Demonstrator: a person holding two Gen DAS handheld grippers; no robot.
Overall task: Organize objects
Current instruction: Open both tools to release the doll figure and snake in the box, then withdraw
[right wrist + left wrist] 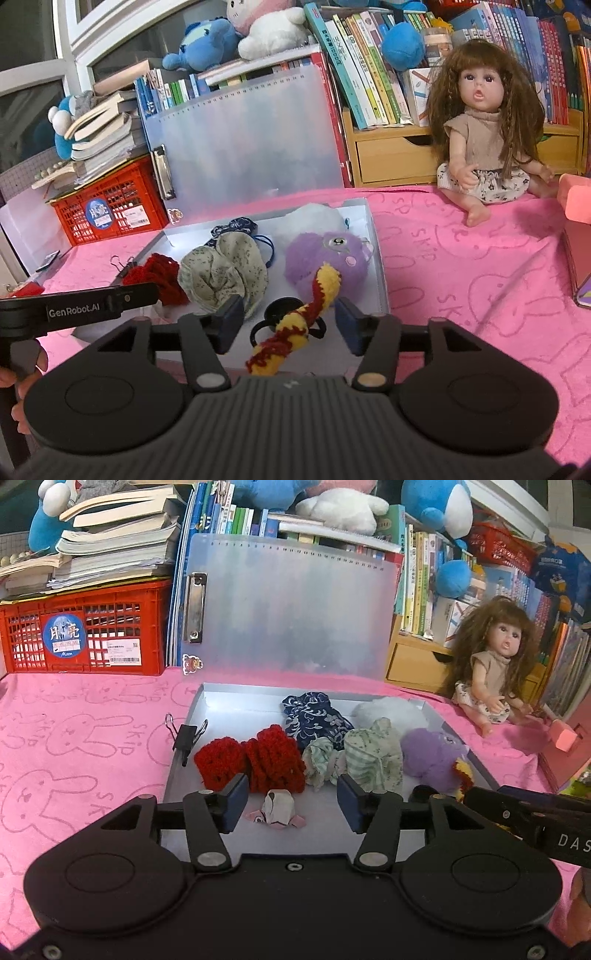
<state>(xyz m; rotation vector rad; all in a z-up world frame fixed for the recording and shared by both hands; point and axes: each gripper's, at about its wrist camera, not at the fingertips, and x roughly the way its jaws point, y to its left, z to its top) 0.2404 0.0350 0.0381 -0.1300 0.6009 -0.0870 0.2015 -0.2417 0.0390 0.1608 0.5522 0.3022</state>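
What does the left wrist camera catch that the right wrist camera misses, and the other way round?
Only the left wrist view shows the small pink-and-white folded item between the open left tool.

Only the right wrist view shows the yellow-and-red knitted strip lying whole between the open right tool, with a black ring under it.

Both show the tray, red knitted pieces, purple plush and doll.
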